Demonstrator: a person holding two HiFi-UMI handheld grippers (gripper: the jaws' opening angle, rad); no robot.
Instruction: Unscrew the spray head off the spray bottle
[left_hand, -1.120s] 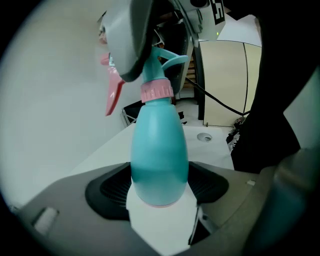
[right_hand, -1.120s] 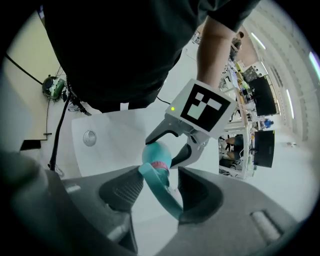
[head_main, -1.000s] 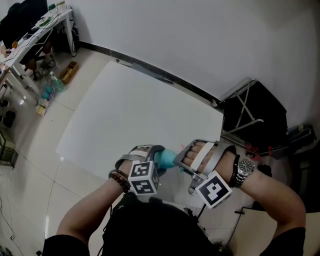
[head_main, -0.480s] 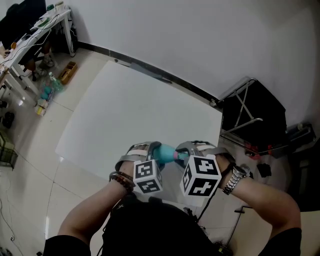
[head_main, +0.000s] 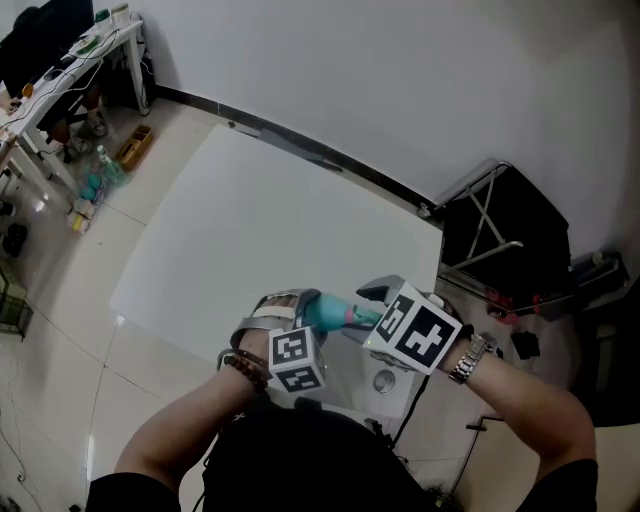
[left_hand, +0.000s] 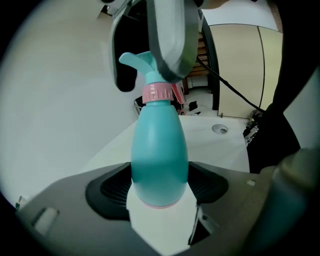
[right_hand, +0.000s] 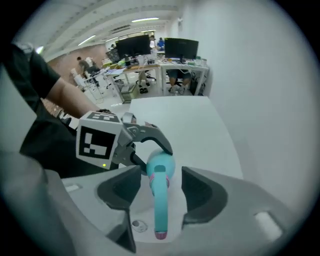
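Observation:
A teal spray bottle (head_main: 326, 311) lies nearly level over the table's near edge. My left gripper (head_main: 308, 314) is shut on its wide base; in the left gripper view the body (left_hand: 159, 150) fills the gap between the pads, with the pink collar (left_hand: 155, 93) and teal spray head (left_hand: 136, 61) beyond. My right gripper (head_main: 368, 306) straddles the spray head (right_hand: 160, 205). Its jaws have just been opening and stand open, with a gap on each side of the head. One right finger (left_hand: 170, 40) covers part of the head in the left gripper view.
The white table (head_main: 270, 230) stretches away from me, with a round cable hole (head_main: 385, 380) near its front corner. A black folding stand (head_main: 500, 225) sits at the right. Desks and clutter (head_main: 80, 60) fill the far left.
My right gripper has rolled over, so its marker cube now faces up, and its jaws have spread off the spray head. The left gripper and bottle have stayed put.

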